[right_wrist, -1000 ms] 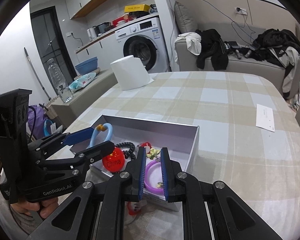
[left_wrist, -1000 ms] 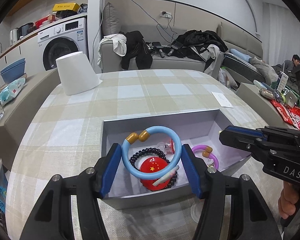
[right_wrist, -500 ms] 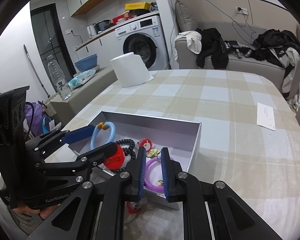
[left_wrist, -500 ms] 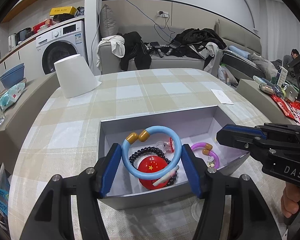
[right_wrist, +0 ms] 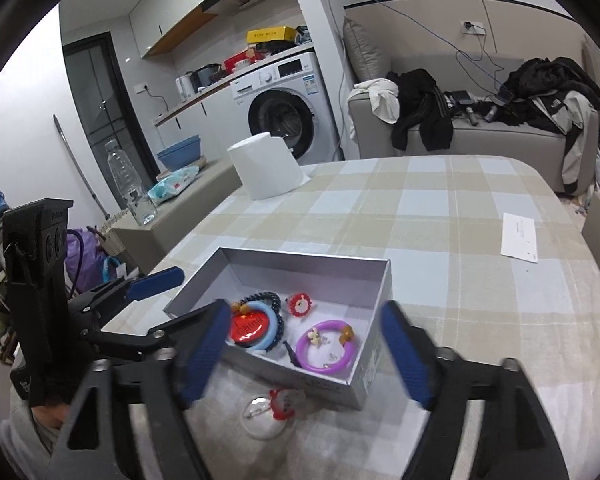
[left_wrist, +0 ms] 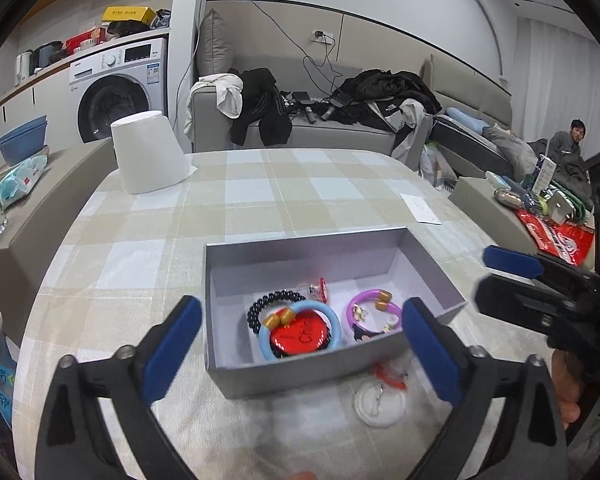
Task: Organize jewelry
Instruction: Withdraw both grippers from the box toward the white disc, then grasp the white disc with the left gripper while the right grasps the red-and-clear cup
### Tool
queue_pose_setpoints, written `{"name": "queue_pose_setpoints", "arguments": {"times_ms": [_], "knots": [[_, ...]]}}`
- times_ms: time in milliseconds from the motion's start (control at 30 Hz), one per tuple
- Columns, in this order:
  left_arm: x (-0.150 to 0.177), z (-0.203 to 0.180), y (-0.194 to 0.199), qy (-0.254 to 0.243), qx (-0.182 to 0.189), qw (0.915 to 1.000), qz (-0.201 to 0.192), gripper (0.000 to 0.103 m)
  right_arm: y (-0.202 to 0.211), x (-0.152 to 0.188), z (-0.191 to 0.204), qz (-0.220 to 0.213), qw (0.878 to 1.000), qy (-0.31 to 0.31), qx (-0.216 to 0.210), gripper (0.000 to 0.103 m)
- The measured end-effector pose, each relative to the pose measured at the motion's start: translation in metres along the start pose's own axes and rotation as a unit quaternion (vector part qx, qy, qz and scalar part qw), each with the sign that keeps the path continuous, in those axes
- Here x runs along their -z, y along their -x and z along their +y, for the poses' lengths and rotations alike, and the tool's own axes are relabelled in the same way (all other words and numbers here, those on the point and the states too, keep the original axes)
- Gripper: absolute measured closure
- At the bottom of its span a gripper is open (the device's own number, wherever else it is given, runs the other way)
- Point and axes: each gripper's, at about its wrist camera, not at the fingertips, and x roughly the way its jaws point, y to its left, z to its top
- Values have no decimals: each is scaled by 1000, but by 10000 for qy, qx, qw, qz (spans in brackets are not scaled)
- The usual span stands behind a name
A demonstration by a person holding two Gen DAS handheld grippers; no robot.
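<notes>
A grey box (left_wrist: 300, 254) (right_wrist: 342, 260) stands on the checked table. In it lie a light-blue bangle (left_wrist: 332, 322) (right_wrist: 274, 326) around a red China badge (left_wrist: 300, 336) (right_wrist: 249, 326), a black bead bracelet (left_wrist: 266, 304), a purple bangle (left_wrist: 374, 316) (right_wrist: 326, 346) and a small red charm (right_wrist: 299, 305). A clear round badge with a red piece (left_wrist: 380, 398) (right_wrist: 268, 410) lies on the table in front of the box. My left gripper (left_wrist: 300, 350) is open and empty near the box's front. My right gripper (right_wrist: 304, 354) is open and empty too.
A white upturned bucket (left_wrist: 150, 158) (right_wrist: 266, 170) stands at the table's far left. A white paper slip (left_wrist: 420, 208) (right_wrist: 520, 236) lies at the far right. A sofa with clothes (left_wrist: 320, 120) is behind the table. A low bench (left_wrist: 28, 216) runs along the left.
My left gripper opened and let the light-blue bangle drop into the box around the red badge. My right gripper opened too. Both drew back from the box.
</notes>
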Motion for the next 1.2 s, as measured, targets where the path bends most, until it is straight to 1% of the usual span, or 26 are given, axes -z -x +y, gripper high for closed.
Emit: {"name": "queue_pose_setpoints", "arguments": {"times_ms": [33, 133, 233, 333, 500, 567, 633, 700, 733, 800, 833, 867, 900, 933, 967, 1000, 1033, 1200], "knots": [[3, -1, 3, -13, 22, 10000, 4, 1, 6, 4, -1, -30, 10000, -32, -1, 0], [19, -2, 7, -73, 100, 9999, 115, 1, 20, 22, -6, -144, 9998, -93, -66, 0], [31, -7, 5, -91, 125, 9993, 345, 1, 17, 39, -11, 28, 9998, -203, 67, 0], [38, -20, -2, -324, 78, 9978, 578, 1, 4, 50, -13, 334, 9991, -159, 220, 0], [41, -34, -10, -535, 121, 9955, 778, 1, -7, 54, -19, 644, 9968, -108, 468, 0], [43, -37, -14, -610, 175, 9941, 882, 1, -6, 58, -24, 696, 9959, -99, 568, 0], [44, -39, -17, -672, 274, 9928, 958, 3, -4, 60, -30, 751, 9956, -187, 531, 0], [43, -42, -21, -730, 355, 9915, 1020, 14, -1, 62, -32, 764, 9957, -214, 484, 0], [44, -44, -23, -770, 392, 9905, 1068, 17, -1, 63, -32, 759, 9958, -216, 474, 0], [46, -48, -26, -851, 408, 9889, 1145, 31, -1, 63, -31, 774, 9958, -202, 442, 0], [47, -48, -28, -885, 434, 9879, 1199, 35, -2, 64, -30, 792, 9957, -176, 450, 0], [48, -49, -31, -891, 455, 9870, 1260, 45, -2, 64, -29, 799, 9956, -156, 454, 0], [49, -50, -31, -933, 389, 9874, 1219, 49, -2, 64, -28, 804, 9956, -131, 453, 0], [48, -51, -31, -979, 350, 9870, 1224, 51, -1, 64, -27, 802, 9958, -100, 435, 0], [49, -52, -31, -997, 362, 9868, 1221, 56, -2, 64, -26, 798, 9959, -91, 427, 0], [47, -51, -31, -985, 379, 9869, 1217, 65, -2, 64, -26, 801, 9959, -83, 423, 0], [47, -51, -31, -981, 372, 9871, 1211, 68, -2, 64, -26, 807, 9958, -84, 421, 0], [49, -50, -28, -1005, 422, 9871, 1176, 70, -2, 64, -27, 810, 9958, -113, 412, 0]]}}
